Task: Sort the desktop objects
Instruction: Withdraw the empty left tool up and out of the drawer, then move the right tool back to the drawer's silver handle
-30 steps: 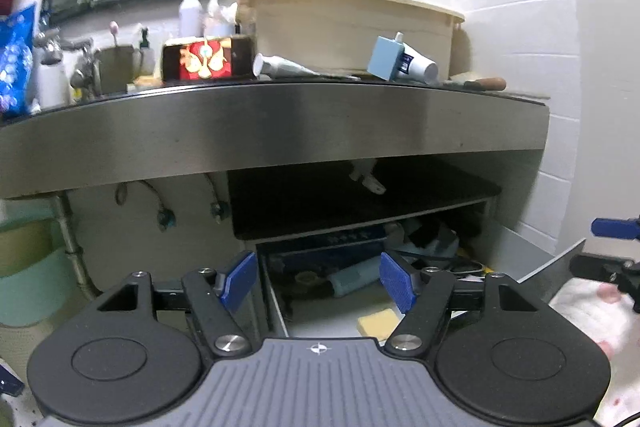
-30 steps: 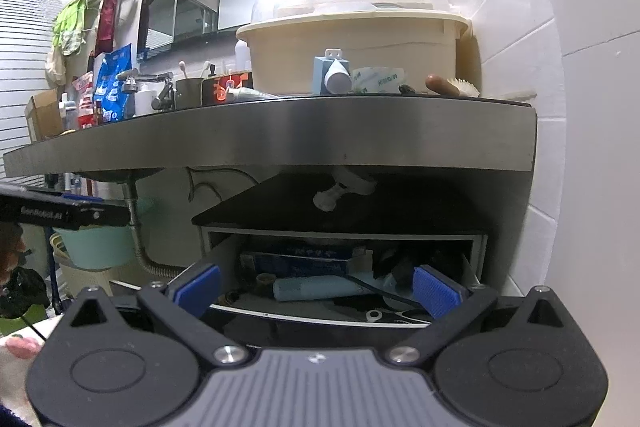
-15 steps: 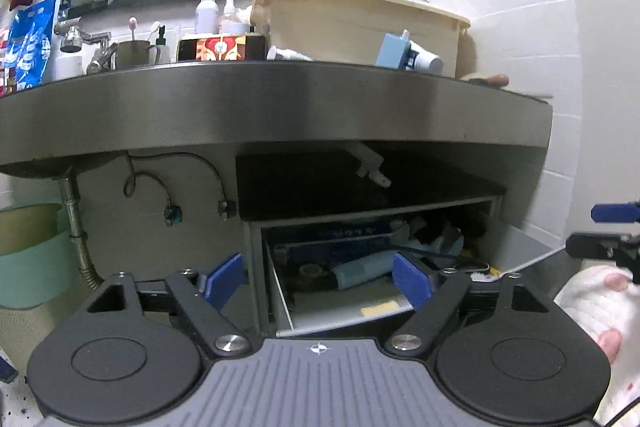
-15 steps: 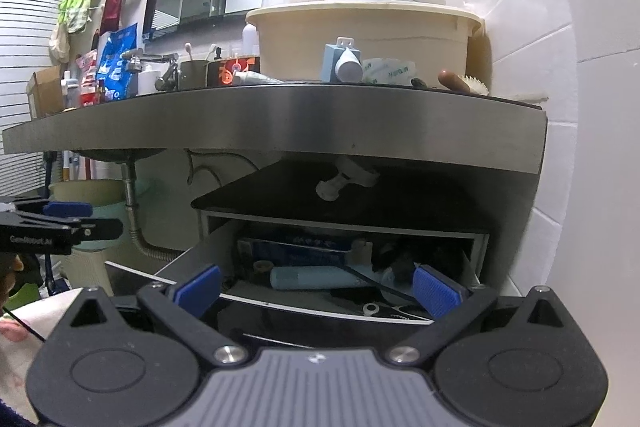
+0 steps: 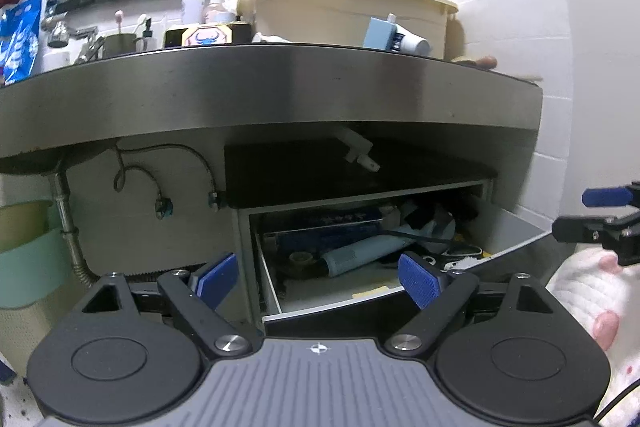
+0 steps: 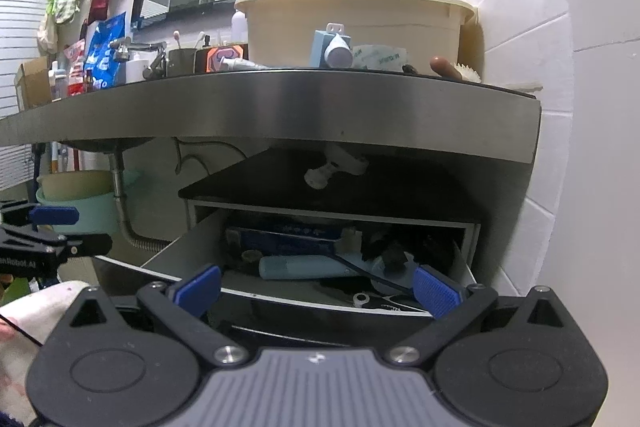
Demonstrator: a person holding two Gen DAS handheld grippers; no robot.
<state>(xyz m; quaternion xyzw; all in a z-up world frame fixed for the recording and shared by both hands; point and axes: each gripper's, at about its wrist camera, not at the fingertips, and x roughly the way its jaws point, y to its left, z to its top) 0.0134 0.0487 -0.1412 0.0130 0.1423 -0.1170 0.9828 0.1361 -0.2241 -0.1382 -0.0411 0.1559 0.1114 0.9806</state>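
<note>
A: Where are the claws?
B: Left claw (image 5: pixel 319 279) and right claw (image 6: pixel 316 290) both gape wide, empty, before the open drawer (image 5: pixel 360 301).
A: Contents?
B: A pale blue tube (image 6: pixel 298 267) (lying flat) at twelve o'clock; the beige tub (image 6: pixel 352 27) sits on the bench (image 6: pixel 280 107).

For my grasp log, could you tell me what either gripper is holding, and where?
Nothing: the left gripper and right gripper are both open and empty.
</note>
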